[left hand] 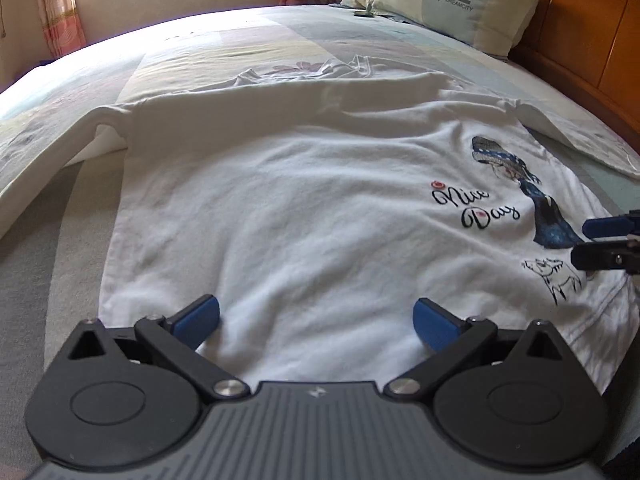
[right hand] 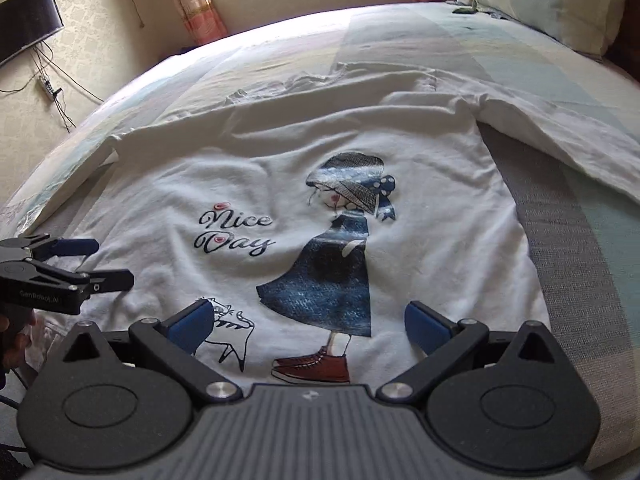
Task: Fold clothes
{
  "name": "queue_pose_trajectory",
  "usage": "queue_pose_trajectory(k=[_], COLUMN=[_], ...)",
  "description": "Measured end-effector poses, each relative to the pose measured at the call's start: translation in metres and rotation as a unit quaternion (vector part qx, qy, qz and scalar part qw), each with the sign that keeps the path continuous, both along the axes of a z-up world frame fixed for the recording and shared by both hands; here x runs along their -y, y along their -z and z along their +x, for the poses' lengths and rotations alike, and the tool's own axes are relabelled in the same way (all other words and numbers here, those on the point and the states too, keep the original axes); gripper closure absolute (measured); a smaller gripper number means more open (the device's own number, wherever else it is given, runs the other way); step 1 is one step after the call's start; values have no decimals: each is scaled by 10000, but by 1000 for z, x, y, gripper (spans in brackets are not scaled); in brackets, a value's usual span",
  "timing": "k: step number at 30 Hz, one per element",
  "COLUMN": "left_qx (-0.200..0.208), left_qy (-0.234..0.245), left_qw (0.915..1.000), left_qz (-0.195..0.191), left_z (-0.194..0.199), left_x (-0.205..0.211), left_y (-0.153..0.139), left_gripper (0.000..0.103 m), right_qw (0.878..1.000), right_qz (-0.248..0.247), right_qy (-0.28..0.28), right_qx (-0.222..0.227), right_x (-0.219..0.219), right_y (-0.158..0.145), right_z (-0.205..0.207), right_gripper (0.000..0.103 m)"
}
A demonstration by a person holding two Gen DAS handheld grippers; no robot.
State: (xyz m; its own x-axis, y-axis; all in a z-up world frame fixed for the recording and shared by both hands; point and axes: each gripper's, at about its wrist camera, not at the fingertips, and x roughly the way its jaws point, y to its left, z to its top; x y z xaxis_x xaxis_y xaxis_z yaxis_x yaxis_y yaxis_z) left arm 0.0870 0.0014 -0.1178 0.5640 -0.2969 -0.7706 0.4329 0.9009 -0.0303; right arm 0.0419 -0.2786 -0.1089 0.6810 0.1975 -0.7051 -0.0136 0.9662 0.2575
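The white shirt [left hand: 304, 208] was spread face up on the bed [left hand: 248, 44], its printed front with the words "Nice Day" uppermost and its hem towards the two tongs. Its left sleeve [left hand: 80, 140] was stretched out to the side, towards the bed's edge. Over the left part of the hem, the left tongs [left hand: 316, 316] were held low with their blue pads wide apart and nothing between them; plain white cloth lay below the gap, and whether the pads touched it could not be told. That placing suited a grasp of the hem's left part, judged from the hold alone. Further right, the right tongs [right hand: 306, 322] were likewise held spread and empty over the printed figure's shoes, near the hem's right part, so that both lower corners could be taken evenly. At the far right, the other sleeve [right hand: 560, 144] was laid outward across the striped bedcover. The pillow [right hand: 560, 0] was left at the head of the bed, well apart from the shirt. No fold was visible in the shirt's body; it lay flat, with only soft wrinkles.
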Motion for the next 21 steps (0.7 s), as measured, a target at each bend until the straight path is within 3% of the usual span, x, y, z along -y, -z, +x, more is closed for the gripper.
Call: queue_pose_trajectory(k=[3, 7, 10, 13, 16, 21], left_qx=[-175, 56, 69, -443, -397, -803], left_qy=[249, 673, 1286, 1636, 1597, 1228], left_qw=[9995, 9964, 9872, 9794, 9814, 9779], left_qz=[40, -514, -939, -1094, -989, -1493], left_z=[2, 23, 38, 47, 36, 9], left_x=[0, 25, 63, 92, 91, 38], left_y=[-10, -26, -27, -8, -2, -3], left_gripper=[1, 1, 1, 1, 1, 1], right_qw=[9993, 9957, 9942, 9943, 9949, 9966], right_qz=[-355, -869, -999, -1010, -998, -823], right_qy=[-117, -306, -384, -311, -106, 17], right_qx=[21, -3, -95, -142, -139, 12], right_x=[-10, -24, -25, -19, -7, 4], right_y=[3, 5, 1, -2, 1, 3], right_z=[-1, 2, -1, -7, -14, -16], right_gripper=[0, 0, 0, 0, 0, 0])
